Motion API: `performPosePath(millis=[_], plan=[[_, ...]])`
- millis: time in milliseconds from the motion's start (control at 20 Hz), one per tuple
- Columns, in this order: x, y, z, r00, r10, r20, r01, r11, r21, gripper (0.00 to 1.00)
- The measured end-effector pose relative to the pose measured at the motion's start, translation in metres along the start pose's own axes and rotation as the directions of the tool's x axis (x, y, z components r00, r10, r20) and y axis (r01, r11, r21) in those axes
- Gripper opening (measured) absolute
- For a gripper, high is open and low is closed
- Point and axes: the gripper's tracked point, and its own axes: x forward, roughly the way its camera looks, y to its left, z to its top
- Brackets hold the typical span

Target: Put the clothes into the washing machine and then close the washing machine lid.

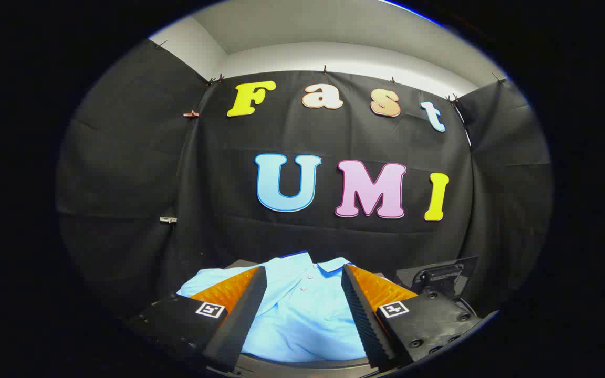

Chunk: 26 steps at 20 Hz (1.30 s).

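Shirt, light blue, polo type, collared, with a short buttoned placket at the neck; laid flat and spread on a dark surface, collar pointing away toward the booth's black cloth wall; its body lies in the gap between the two fingers and runs on beyond their tips, one sleeve showing past the left finger; claw, two-fingered, standing wide open above the shirt, gripping nothing; fingers black with ribbed inner pads and orange outer faces, each base bearing a small square black-and-white marker; whether the tips touch the fabric cannot be told; dark device, black and boxy, beside the right finger and just beyond it, at the edge of the shirt, its identity unclear; pale wall and ceiling above the cloth.
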Motion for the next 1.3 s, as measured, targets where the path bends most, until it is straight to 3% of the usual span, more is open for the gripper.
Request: performPosePath(millis=[1300], plan=[[0.014,-0.006,0.006,1.0,0.008,-0.001,-0.008,1.0,0.031,0.89]])
